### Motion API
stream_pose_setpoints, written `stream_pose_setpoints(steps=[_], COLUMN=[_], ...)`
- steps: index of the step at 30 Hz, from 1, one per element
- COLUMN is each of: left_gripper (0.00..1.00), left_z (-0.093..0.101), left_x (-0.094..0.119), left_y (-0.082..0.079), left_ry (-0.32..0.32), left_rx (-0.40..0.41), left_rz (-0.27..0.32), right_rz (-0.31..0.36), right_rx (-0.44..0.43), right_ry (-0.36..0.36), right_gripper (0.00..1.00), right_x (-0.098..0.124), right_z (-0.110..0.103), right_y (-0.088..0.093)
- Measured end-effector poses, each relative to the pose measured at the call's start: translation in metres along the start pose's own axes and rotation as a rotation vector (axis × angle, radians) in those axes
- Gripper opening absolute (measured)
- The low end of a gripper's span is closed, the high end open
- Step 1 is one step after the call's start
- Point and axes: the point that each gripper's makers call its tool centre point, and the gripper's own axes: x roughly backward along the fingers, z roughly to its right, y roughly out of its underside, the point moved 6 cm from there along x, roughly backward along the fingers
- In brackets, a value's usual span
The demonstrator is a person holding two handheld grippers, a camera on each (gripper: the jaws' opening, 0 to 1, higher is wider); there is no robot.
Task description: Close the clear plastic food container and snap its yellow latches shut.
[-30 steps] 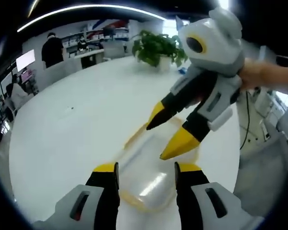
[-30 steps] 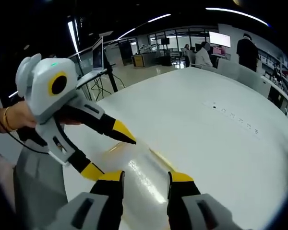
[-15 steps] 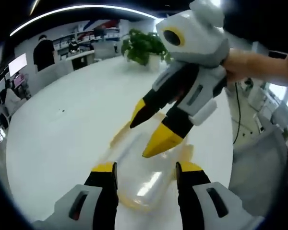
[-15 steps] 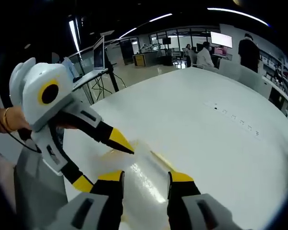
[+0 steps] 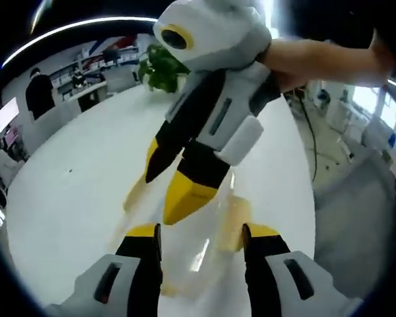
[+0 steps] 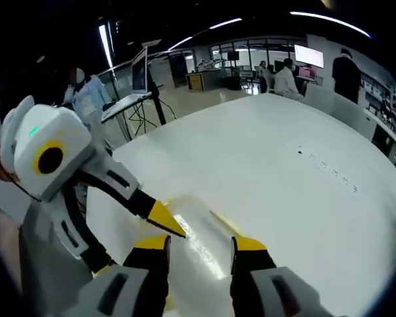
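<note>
Both yellow-tipped grippers, left [image 5: 201, 234] and right [image 6: 201, 246], have jaws apart over the clear plastic box with yellow latches [image 5: 208, 247], ready to press them.

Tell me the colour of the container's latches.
Yellow latches on the clear container, best in the left gripper view.

Bright overhead strip lights [image 5: 72, 26]; glare streaks on the clear container [image 6: 198, 241]; strong fisheye bending; background soft.
</note>
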Motion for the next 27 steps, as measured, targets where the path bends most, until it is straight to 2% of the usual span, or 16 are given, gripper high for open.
stream_pose_setpoints(steps=[7,11,18,27], left_gripper=[0.43,0.42,0.39,0.39], left_z=[-0.0010,-0.0004,-0.0028,-0.0036], left_x=[-0.0008,-0.0017,-0.0005,-0.0004], left_y=[0.0000,0.0021,0.0021,0.0034], left_ry=[-0.019,-0.045,-0.043,-0.037], left_rx=[-0.032,-0.089,-0.068,-0.068], left_rz=[0.002,-0.015,-0.019,-0.005], right_rz=[0.002,0.000,0.005,-0.032], right_rx=[0.005,0.007,0.017,0.056], right_ry=[-0.001,-0.004,0.000,-0.008], right_gripper=[0.34,0.34,0.35,0.36], right_x=[0.0012,0.0010,-0.0003,-0.0062], right_z=[0.0006,0.0009,0.0039,0.0102], right_y=[-0.0015,-0.0018,-0.0059,-0.0062])
